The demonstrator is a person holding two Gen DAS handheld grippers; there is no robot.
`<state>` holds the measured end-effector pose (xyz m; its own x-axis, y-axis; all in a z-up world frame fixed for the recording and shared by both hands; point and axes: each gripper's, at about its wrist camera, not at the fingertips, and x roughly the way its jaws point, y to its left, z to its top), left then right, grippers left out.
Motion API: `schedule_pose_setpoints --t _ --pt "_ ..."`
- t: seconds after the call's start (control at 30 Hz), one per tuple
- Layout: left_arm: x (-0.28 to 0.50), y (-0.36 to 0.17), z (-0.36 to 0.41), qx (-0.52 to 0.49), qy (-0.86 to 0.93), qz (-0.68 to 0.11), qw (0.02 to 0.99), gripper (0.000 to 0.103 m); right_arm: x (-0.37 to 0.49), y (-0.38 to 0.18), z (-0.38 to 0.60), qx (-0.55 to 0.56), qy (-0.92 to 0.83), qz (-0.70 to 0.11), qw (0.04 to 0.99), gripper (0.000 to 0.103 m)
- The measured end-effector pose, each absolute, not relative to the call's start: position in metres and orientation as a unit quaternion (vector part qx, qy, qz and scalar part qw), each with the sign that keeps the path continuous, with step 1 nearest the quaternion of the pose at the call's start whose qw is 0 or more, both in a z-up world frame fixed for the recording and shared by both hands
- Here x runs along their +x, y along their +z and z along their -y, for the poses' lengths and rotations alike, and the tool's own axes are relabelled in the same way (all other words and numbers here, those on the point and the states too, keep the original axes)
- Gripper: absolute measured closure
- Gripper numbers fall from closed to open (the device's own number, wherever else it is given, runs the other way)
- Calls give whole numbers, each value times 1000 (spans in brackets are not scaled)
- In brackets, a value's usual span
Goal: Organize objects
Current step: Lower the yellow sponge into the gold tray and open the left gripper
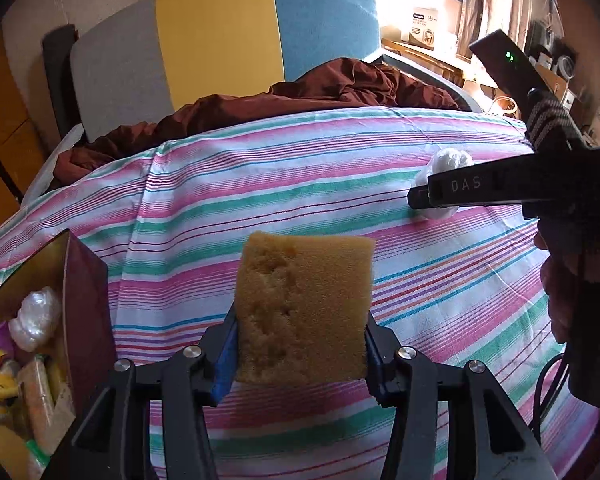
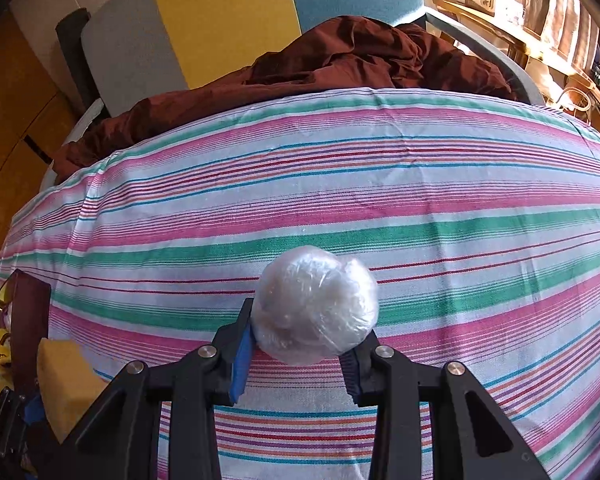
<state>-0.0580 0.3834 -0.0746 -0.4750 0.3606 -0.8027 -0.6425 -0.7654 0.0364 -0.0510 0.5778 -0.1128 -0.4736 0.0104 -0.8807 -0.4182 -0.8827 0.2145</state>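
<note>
A yellow sponge (image 1: 304, 308) stands upright between the blue pads of my left gripper (image 1: 300, 318), which is shut on it above the striped bed sheet (image 1: 300, 184). Left of it is an open dark-red box (image 1: 88, 280) that holds a white wrapped ball (image 1: 36, 320) and several other small items. My right gripper (image 2: 310, 324) is shut on another white ball wrapped in clear film (image 2: 318, 304), low over the sheet (image 2: 340, 200). In the left wrist view that ball (image 1: 448, 160) shows at the right, partly hidden by the right gripper (image 1: 420, 196). The sponge (image 2: 66, 376) and the box (image 2: 28, 320) also appear at the lower left of the right wrist view.
A crumpled brown blanket (image 1: 260, 108) lies at the head of the bed, in front of a grey, yellow and blue headboard (image 1: 220, 40). A hand (image 1: 556, 292) holds the right gripper. Shelves and a carton (image 1: 424, 28) stand by the window at the far right.
</note>
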Motion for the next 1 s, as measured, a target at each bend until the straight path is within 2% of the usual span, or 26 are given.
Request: schedule_pose_setpoints --t 0.27,0.4,0.7,1.0 --pt "-47 -46 -341 -405 857 -150 281 51 -56 -113 -550 -497 840 -208 55 66" --pt "-43 -36 -312 -404 862 -138 273 51 -62 -114 -528 -506 843 -179 32 66" --pt "-44 -20 -204 -418 878 -76 221 50 -63 -117 -514 -509 849 -138 42 66" --pt "-50 -35 -83 -444 888 -4 121 51 -64 -116 -502 -512 851 -95 63 66"
